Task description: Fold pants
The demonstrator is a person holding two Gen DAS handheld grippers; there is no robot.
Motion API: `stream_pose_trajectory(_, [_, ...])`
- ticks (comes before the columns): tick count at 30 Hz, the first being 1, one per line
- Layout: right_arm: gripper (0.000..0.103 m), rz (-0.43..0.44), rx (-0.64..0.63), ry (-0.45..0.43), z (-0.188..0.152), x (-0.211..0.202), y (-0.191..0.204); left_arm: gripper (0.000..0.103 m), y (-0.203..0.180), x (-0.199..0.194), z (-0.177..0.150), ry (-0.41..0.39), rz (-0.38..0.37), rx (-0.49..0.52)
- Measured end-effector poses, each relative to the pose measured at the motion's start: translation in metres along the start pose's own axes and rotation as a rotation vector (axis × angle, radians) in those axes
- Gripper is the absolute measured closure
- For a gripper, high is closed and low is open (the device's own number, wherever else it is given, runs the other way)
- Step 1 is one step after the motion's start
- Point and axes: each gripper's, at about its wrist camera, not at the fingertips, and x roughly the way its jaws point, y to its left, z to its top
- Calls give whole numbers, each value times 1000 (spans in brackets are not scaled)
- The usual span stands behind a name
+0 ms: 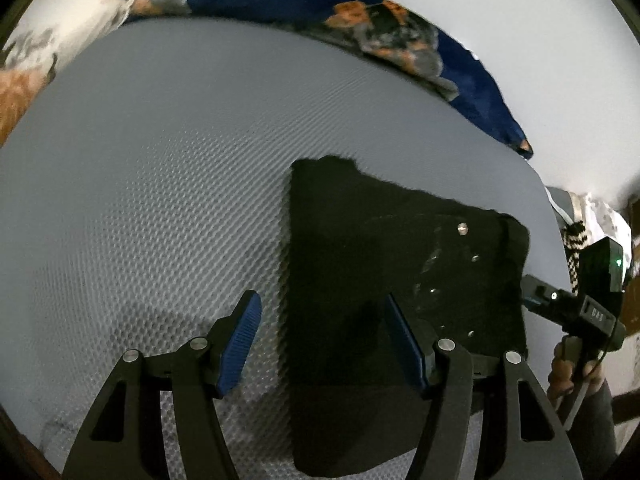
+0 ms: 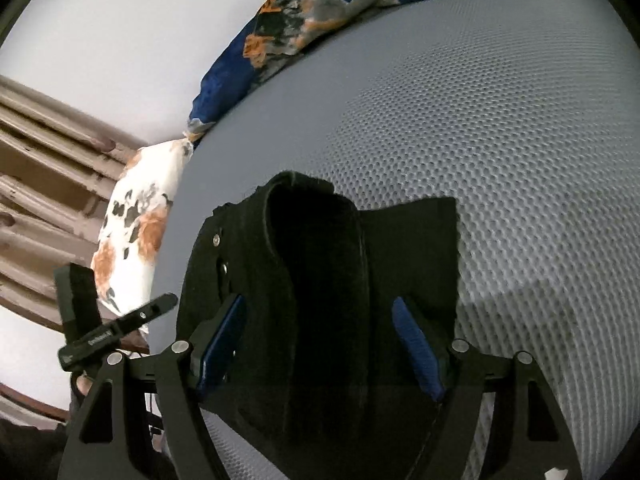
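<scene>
Hovering both tools over the bed (image 1: 160, 200), we have the black pants (image 1: 380, 280) lying as a compact dark bundle on the grey textured mattress, toward the bed's right edge as the left wrist camera sees it, well apart from the blue floral blanket (image 1: 400, 28) bunched along the far edge. Metal studs show on the half of the pants nearer that right edge, and in the right wrist view a thick rolled fold (image 2: 316, 264) stands up through the middle of the pile.

Our left gripper (image 1: 320, 340) is spread wide and pinches nothing; one finger sits over bare mattress, the other over the cloth, so it straddles the straight left edge of the pants. Our right gripper (image 2: 320, 348) is likewise spread, with the cloth running between its fingers, not yet clamped. The other tool (image 1: 576, 308) shows at the right edge of the bed in the left view.

We judge the folding to be far along, with a last fold or a tidy left. To do it well, we should take all layers at the near edge together, pinch at matching points on both sides, lift only slightly, and lay the cloth over evenly so the rolled ridge flattens instead of bunching.
</scene>
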Motion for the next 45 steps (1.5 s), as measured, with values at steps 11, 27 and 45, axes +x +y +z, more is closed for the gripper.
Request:
stream_pose_trajectory(11, [83, 94, 43, -11, 11, 19, 5, 39, 4, 2, 1, 27, -3, -19])
stream_pose_trajectory(27, [92, -131, 144, -177, -28, -53, -2, 39, -19, 13, 6, 6, -12, 59])
stream_pose_trajectory(45, [67, -277, 126, -170, -67, -70, 5, 37, -26, 37, -19, 89, 64, 180])
